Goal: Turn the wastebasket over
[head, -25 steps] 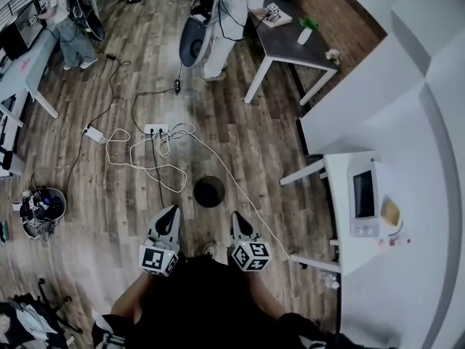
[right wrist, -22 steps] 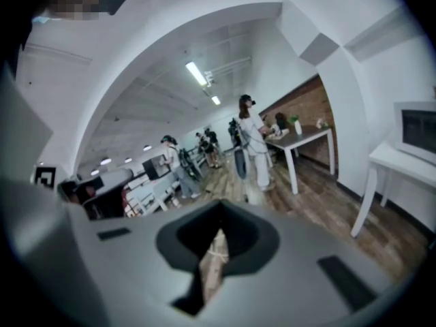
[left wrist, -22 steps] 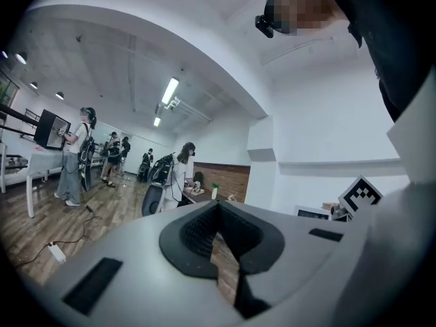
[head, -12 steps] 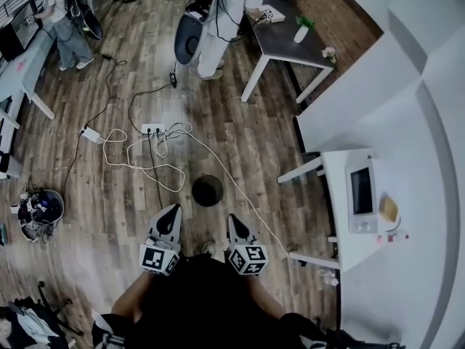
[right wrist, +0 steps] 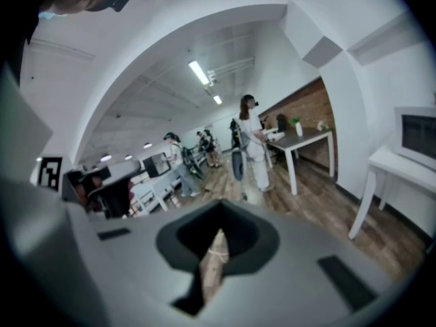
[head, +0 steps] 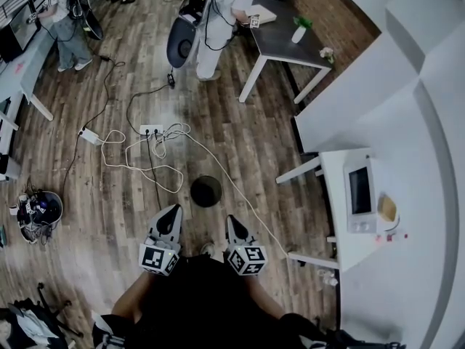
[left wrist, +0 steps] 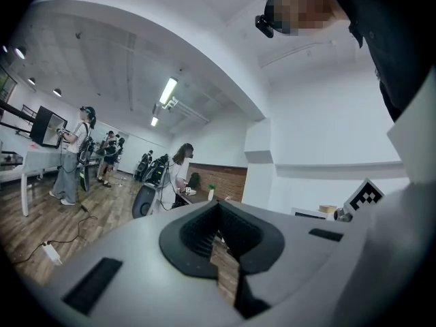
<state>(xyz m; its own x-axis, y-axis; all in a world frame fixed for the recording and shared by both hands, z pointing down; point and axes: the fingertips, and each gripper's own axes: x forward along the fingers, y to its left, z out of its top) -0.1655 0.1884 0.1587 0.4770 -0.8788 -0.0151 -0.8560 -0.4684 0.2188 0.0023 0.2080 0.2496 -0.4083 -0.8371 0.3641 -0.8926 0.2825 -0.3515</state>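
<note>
Wastebasket [head: 206, 191]: small, round, dark; from above it reads as a black circle. Stands on the wooden floor [head: 240, 144]. Which end faces up cannot be told.

Wood planks in mixed brown tones cover the floor [head: 240, 122]. A white power strip [head: 153, 129] lies on it, with pale cables [head: 138, 162] looping and trailing across the boards. At the far end a dark surface [head: 290, 46] on white legs stands against a brick wall [head: 330, 9] and carries a small potted plant [head: 298, 29]. A plain white wall [head: 363, 93] runs along the right. Beside it, a white surface [head: 341, 231] bears a boxy white appliance [head: 360, 193]. A white desk [head: 18, 78] lines the left edge. Two people stand in the background. Long tube lights [left wrist: 167, 90] glow on the white ceiling.
</note>
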